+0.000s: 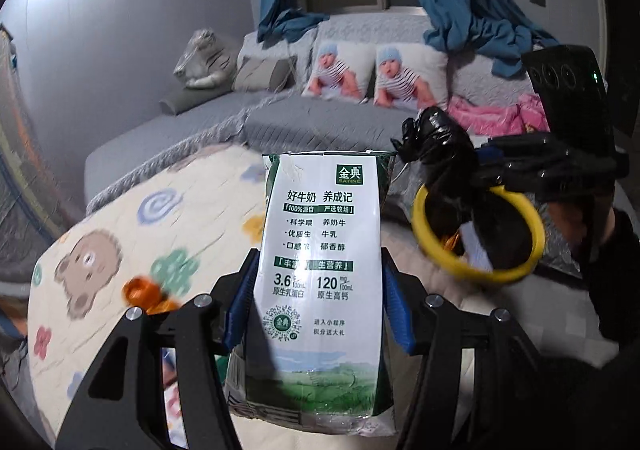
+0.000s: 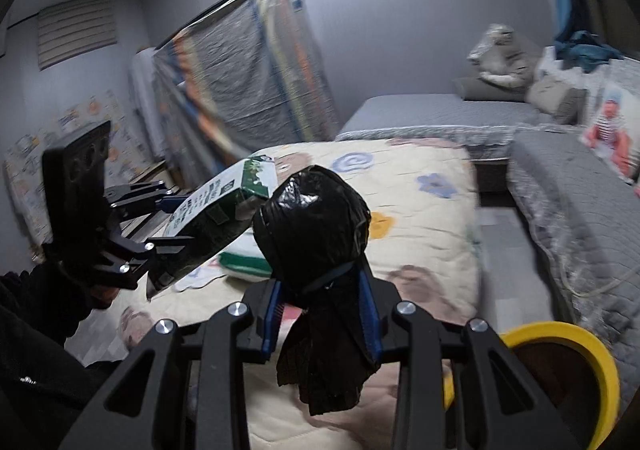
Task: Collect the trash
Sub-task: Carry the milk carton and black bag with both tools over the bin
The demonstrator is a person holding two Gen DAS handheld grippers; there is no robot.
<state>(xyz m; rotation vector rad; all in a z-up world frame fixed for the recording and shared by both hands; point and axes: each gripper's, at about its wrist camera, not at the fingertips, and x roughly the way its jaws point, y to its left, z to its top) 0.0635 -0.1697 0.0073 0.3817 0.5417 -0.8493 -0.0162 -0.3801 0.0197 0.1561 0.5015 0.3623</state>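
My left gripper [image 1: 318, 290] is shut on a white and green milk carton [image 1: 320, 274], held upright above the patterned quilt [image 1: 152, 234]. The carton also shows in the right wrist view [image 2: 216, 213], left of centre, tilted. My right gripper [image 2: 320, 306] is shut on a knotted black trash bag [image 2: 316, 217]; the bag's loose tail hangs below the blue pads. In the left wrist view the bag [image 1: 436, 141] is held above a yellow-rimmed bin [image 1: 478, 234] with some trash inside. The bin rim shows low right in the right wrist view [image 2: 576, 346].
An orange foil wrapper [image 1: 146, 292] lies on the quilt left of my left gripper. A green and white packet [image 2: 246, 262] lies on the quilt. A grey sofa [image 1: 280, 109] with baby-print cushions and pink cloth stands behind. A plastic-wrapped rack [image 2: 240, 73] stands by the wall.
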